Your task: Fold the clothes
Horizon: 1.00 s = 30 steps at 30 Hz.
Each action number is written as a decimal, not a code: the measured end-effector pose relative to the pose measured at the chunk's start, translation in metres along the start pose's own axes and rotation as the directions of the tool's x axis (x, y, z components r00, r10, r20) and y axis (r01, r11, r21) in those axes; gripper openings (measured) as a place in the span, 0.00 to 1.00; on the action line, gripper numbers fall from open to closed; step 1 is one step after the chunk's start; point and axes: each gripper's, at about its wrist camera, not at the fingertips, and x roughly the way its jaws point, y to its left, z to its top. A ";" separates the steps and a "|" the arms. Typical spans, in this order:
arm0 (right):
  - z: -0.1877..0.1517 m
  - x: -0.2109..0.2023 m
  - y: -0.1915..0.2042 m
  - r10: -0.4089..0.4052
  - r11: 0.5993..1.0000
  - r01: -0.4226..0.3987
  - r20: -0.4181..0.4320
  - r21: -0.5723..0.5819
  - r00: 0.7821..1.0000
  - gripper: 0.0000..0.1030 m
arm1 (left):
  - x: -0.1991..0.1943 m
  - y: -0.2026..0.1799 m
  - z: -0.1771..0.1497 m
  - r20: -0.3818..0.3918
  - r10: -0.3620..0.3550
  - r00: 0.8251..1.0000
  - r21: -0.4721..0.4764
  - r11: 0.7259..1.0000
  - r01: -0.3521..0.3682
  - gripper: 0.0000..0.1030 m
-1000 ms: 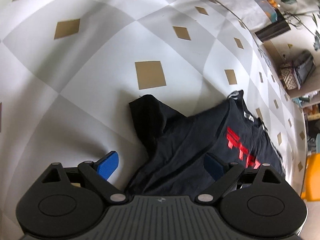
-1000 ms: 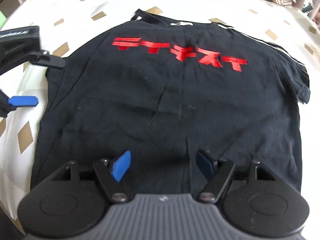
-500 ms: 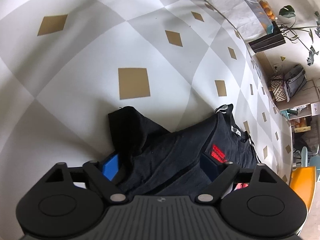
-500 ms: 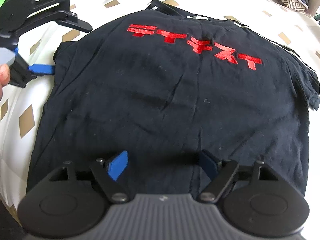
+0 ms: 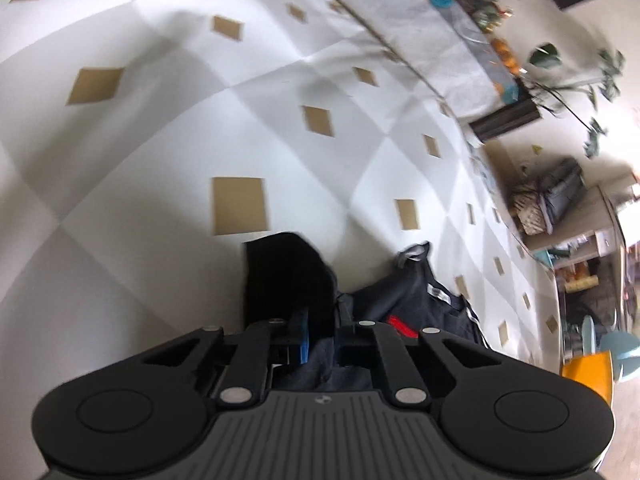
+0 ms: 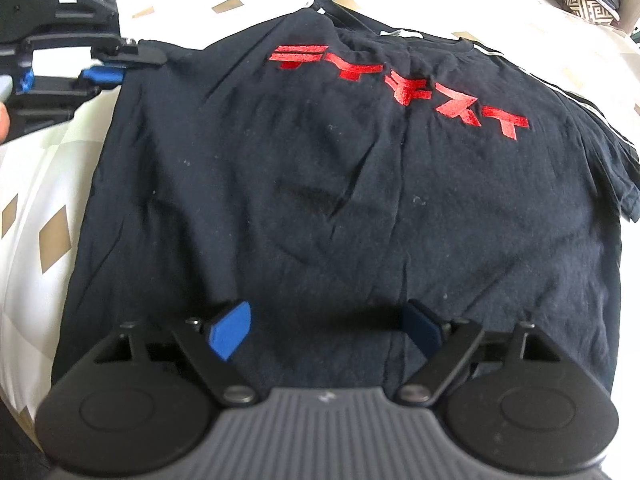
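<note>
Across the black T-shirt (image 6: 320, 200) chest, red katakana lettering (image 6: 400, 84)

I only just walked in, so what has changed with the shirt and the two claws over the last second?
The left claw closed on the black T-shirt's sleeve; a second ago it stood open around the sleeve. That corner now looks bunched. The right claw widened slightly, and its jaws are opening over the hem, gripping nothing. The shirt's body stayed flat on the checked cloth.

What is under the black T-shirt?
The T-shirt lies on a white cloth with tan diamonds, seen around its edges. Whatever lies directly beneath the shirt is covered.
</note>
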 end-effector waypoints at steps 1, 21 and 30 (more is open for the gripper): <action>0.000 0.000 0.000 0.000 1.000 0.000 -0.001 0.001 1.000 0.81 | -0.001 -0.005 -0.001 0.005 -0.004 1.000 0.027 1.000 0.004 0.08; 0.009 0.008 -0.009 0.008 1.000 -0.009 -0.012 -0.006 1.000 0.84 | 0.029 -0.028 -0.068 -0.348 -0.006 0.938 0.179 0.981 0.073 0.13; 0.011 0.010 -0.010 0.009 1.000 -0.009 -0.013 -0.008 1.000 0.84 | 0.004 -0.021 -0.058 -0.322 -0.056 0.945 0.102 0.990 0.094 0.40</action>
